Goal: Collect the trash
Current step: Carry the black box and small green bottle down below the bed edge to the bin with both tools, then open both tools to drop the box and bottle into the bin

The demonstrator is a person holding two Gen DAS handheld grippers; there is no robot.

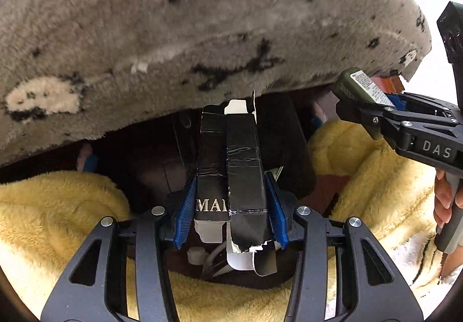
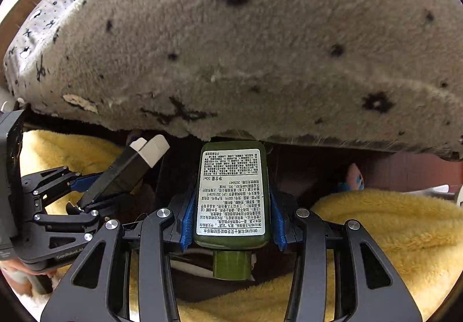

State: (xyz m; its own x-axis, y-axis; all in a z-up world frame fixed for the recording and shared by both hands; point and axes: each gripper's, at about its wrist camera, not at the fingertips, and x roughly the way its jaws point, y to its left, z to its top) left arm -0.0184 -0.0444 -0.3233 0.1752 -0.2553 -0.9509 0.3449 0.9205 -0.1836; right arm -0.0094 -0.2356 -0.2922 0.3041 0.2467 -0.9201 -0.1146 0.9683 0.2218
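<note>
A: Left gripper (image 1: 230,216), jaws pinched tight on a torn black carton (image 1: 231,165), blue pads squeezing both sides!

B: And the right gripper (image 2: 231,217) clamps a green bottle (image 2: 232,194), label up, cap toward the camera.

A: Both hang over yellow fleece (image 2: 390,223), just below a grey plush blanket (image 1: 202,27).

I saw a grey fuzzy blanket (image 1: 202,32) patterned with black dots, crosses and flower shapes plus a cream patch. Below the blanket lay yellow fleece (image 2: 390,229). My blue-padded left gripper (image 1: 231,217) held a black carton (image 1: 231,165) with white insides; the right gripper (image 2: 231,215) held an olive-green bottle (image 2: 231,194) with a white label.
</note>
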